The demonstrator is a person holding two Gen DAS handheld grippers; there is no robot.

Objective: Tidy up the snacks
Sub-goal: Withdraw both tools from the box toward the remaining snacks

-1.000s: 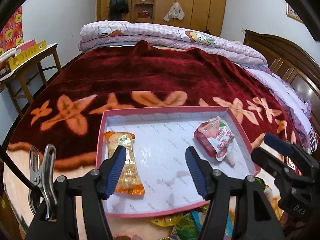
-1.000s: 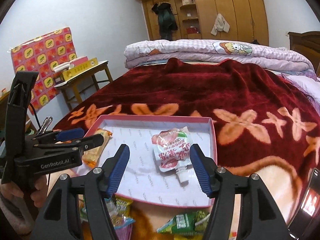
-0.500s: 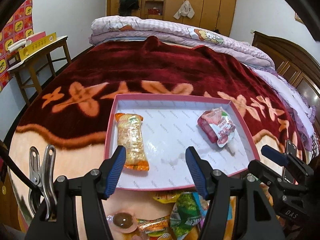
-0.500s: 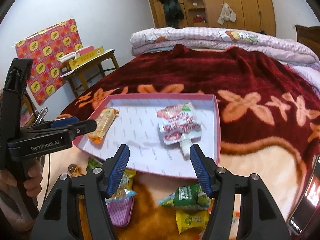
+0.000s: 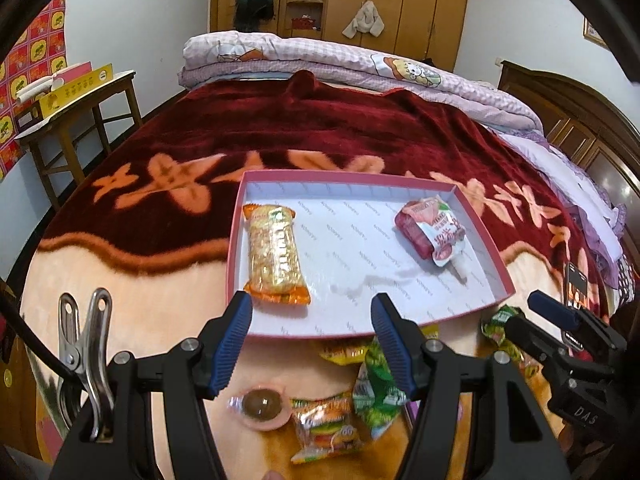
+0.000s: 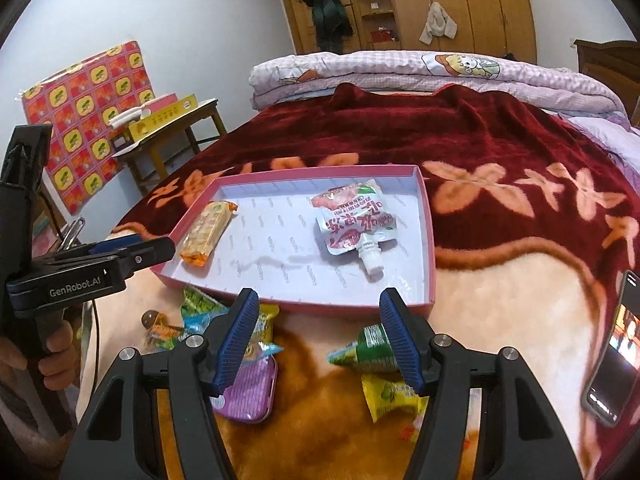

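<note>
Two sets of jaws stand parted and empty: those of the left gripper (image 5: 310, 344) hang over the near rim of the shallow pink cardboard tray with a white patterned floor (image 5: 472, 216), and those of the right gripper (image 6: 316, 336) hover just short of the same rim, above the loose packets.

Inside the tray lie a gold-and-orange wrapped cereal bar (image 5: 276, 254) at the left and a red-and-white spouted jelly pouch (image 5: 434, 232) at the right, well apart.

Unsorted snacks sit on the peach-and-maroon plush bed blanket (image 6: 500, 280) near the tray: a round brown jelly cup (image 5: 262, 404), an orange burger-print gummy packet (image 5: 326, 436) and a green crinkly packet (image 5: 378, 392) under the left gripper; a green bottle-print packet (image 6: 370, 346), a yellow packet (image 6: 390, 396) and a flat purple tin (image 6: 250, 390) under the right.

To do the pick well, I would take one packet per gripper, closing across its narrow width rather than on a slippery sealed end. Packets overlap here, so choosing the topmost piece should avoid dragging neighbours. The black phone (image 6: 612, 356) at the far right should be left alone.
</note>
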